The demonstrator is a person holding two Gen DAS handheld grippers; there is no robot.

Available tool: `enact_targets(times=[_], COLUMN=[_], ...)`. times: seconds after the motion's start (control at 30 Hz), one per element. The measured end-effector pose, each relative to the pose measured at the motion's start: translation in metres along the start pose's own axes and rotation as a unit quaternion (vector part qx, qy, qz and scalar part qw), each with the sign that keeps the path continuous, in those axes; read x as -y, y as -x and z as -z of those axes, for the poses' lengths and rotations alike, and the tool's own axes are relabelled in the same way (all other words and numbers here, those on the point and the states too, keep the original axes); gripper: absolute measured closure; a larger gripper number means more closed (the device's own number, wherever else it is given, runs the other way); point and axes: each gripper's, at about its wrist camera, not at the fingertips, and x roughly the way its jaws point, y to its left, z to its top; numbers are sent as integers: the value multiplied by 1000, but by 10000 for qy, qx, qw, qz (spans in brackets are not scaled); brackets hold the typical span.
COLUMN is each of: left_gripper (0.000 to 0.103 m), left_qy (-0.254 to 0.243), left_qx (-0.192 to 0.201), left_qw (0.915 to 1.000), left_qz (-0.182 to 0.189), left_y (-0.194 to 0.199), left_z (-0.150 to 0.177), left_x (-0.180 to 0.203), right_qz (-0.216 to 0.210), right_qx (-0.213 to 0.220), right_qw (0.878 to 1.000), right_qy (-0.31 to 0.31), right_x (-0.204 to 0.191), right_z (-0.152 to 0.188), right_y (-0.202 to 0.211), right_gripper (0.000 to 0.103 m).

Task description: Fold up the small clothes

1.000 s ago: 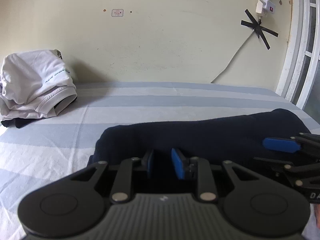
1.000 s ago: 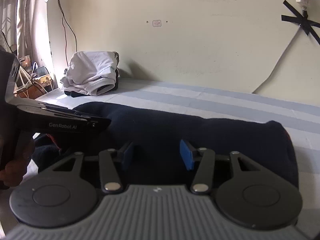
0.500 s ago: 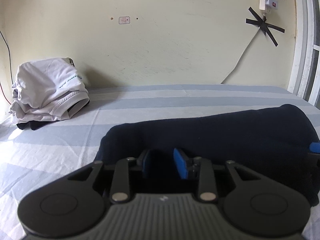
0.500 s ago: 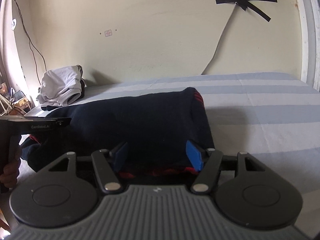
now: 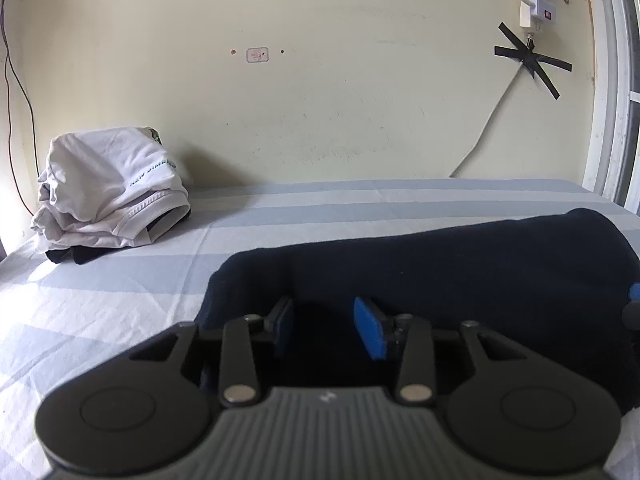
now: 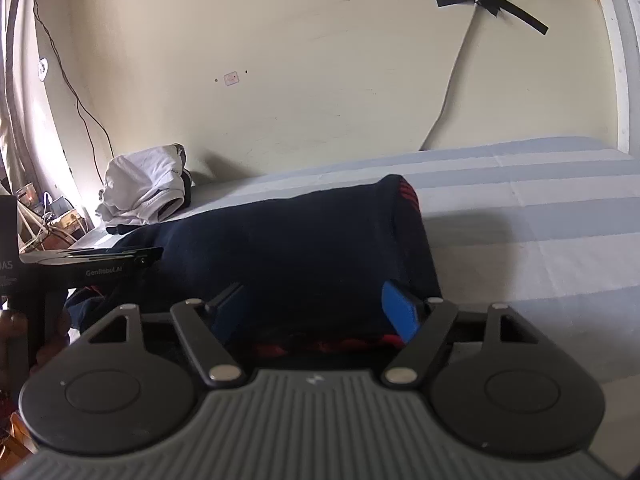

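Dark navy garment (image 5: 440, 268) lying folded in a long bundle across the striped bed sheet (image 5: 120, 292), near edge right at both grippers. Red stripes showing at its right end and along the near hem in the right wrist view (image 6: 408, 196).

Left gripper (image 5: 326, 326) fairly narrow, jaws opening, blue pads either side of the near edge of the navy cloth. Fabric sits between the pads, but too dark in there to tell whether they're touching it. Looks more like a gap than a pinch.

Right gripper (image 6: 316, 308) a good deal wider, jaws opening too, straddling the right end of the same bundle. Right pad (image 6: 398, 312) just beside the folded edge, not visibly pressing in; left pad mostly lost against the dark fabric.

Left gripper also visible from the side in the right wrist view (image 6: 154, 256), reaching in at the left part of the garment, with a person's hand (image 6: 16, 340) wrapped round its handle at the frame edge.

Off at the far left corner of the bed, against the pale wall (image 5: 340, 100): pile of white clothes (image 5: 108, 196) stacked on something dark, well apart from the navy piece. Black tape cross (image 5: 528, 62) and a white cable (image 5: 484, 132) on the wall to the right.
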Motion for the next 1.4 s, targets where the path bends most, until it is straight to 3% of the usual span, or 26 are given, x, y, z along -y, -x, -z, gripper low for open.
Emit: enact_targets(times=[0.37,0.73,1.4], left_gripper=[47,0,0], left_qy=[-90,-93,-172], left_qx=[142,128,67], left_qw=[9997,9999,9998], left_qz=[-159,-20,-11], left_y=[6,7,7], left_z=[3,3,5], left_x=[4,3,5], right_qz=[-35,10,14], right_qx=[19,-3,-22], right_qw=[9999,9998,9997], right_qy=[108,182,236], right_x=[-1,-3,-2], right_z=[1,1,1], right_y=[-2,-4,-6], right_gripper=[17,16,14])
